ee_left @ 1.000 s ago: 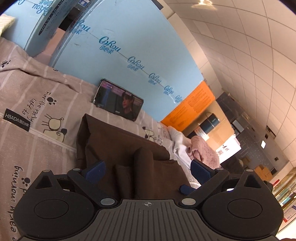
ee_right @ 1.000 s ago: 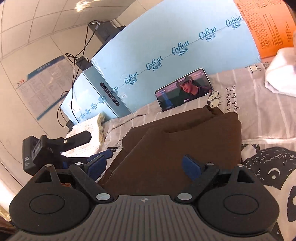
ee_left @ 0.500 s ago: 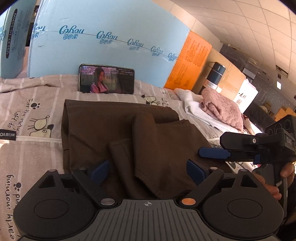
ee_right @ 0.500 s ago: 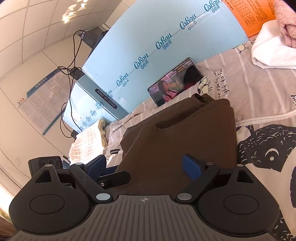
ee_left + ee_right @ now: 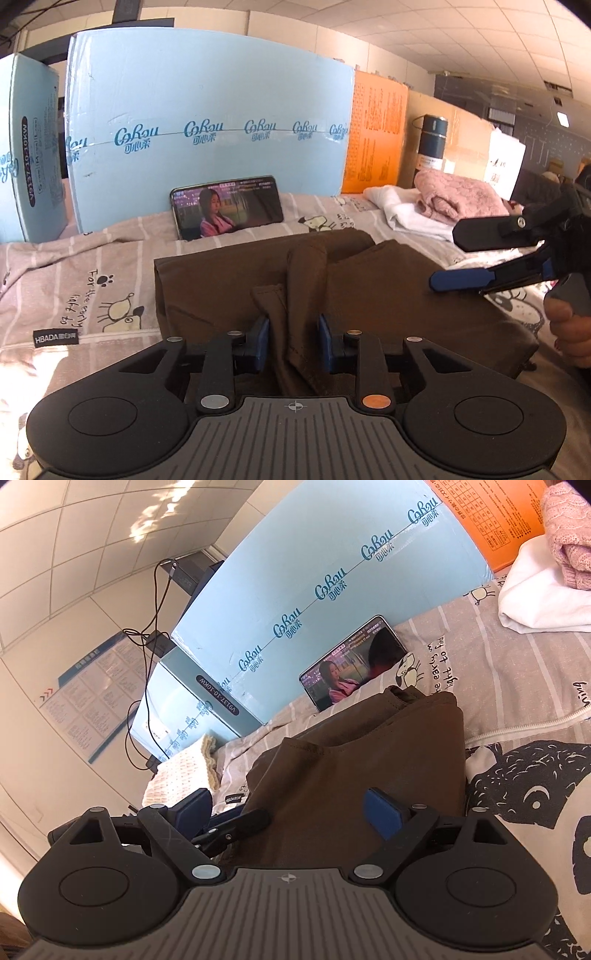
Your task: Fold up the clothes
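Note:
A brown garment (image 5: 369,295) lies partly folded on the patterned grey bedsheet (image 5: 74,288); it also shows in the right wrist view (image 5: 354,775). My left gripper (image 5: 293,341) has closed on a raised fold at the garment's near edge, its blue pads pressing the cloth from both sides. My right gripper (image 5: 291,808) is open and empty, hovering over the garment's near right part; it also shows in the left wrist view (image 5: 476,258), held by a hand at the right edge.
A phone (image 5: 227,206) playing video leans on a light blue box (image 5: 207,122) behind the garment. Folded white (image 5: 410,218) and pink (image 5: 454,195) clothes lie at the right. An orange box (image 5: 376,129) and a dark flask (image 5: 432,144) stand behind. A cream knit item (image 5: 184,775) lies left.
My left gripper has levelled out, moved onto the garment's near fold and shut on it. My right gripper stayed open and shifted slightly over the garment's right side.

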### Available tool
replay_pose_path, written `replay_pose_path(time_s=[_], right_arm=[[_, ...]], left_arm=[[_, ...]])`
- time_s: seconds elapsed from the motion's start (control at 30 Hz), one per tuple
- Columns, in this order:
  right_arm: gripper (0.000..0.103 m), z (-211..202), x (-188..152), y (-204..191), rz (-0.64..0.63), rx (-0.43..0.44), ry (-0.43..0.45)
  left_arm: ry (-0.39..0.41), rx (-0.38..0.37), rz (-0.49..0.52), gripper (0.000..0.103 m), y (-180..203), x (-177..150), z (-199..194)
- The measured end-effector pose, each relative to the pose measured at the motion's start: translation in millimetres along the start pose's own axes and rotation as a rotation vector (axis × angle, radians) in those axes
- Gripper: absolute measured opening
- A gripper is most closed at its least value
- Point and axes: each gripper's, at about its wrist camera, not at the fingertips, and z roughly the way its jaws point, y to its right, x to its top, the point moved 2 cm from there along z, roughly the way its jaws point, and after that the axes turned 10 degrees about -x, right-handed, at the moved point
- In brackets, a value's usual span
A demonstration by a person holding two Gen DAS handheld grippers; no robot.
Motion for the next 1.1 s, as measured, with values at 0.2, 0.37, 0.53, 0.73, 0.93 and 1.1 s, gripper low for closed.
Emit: replay_pose_path(time_s=[0.2, 0.37, 0.53, 0.73, 0.93, 1.1], right_arm=[[0.089, -5.1, 2.1, 0.1, -0.003, -0.016, 0.041], [0.097, -12.6, 4.8, 2.3, -0.004, -0.093, 0.123], [0.098, -12.7, 8.2, 12.0, 0.025, -0.199, 0.158], [0.098, -2.2, 9.9, 31.6, 0.124, -0.262, 0.088], [0.100, 6.7, 6.7, 36.4, 0.139, -0.257, 0.007], [0.101, 12.7, 4.3, 32.0, 0.127, -0.160, -0.070]], left_arm=[[-0.025, 0.077, 0.110, 0.035, 5.0, -8.3, -0.3], [0.036, 0.103, -0.052, 0.075, -12.8, 1.6, -16.9], [0.083, 0.059, -0.395, 0.079, -55.8, -6.6, -38.6], [0.038, -0.003, -0.532, 0.085, -68.8, -20.6, -37.9], [0.024, -0.143, -0.630, 0.093, -72.9, -24.1, -22.9], [0.060, -0.279, -0.707, 0.099, -76.5, -26.0, -11.9]])
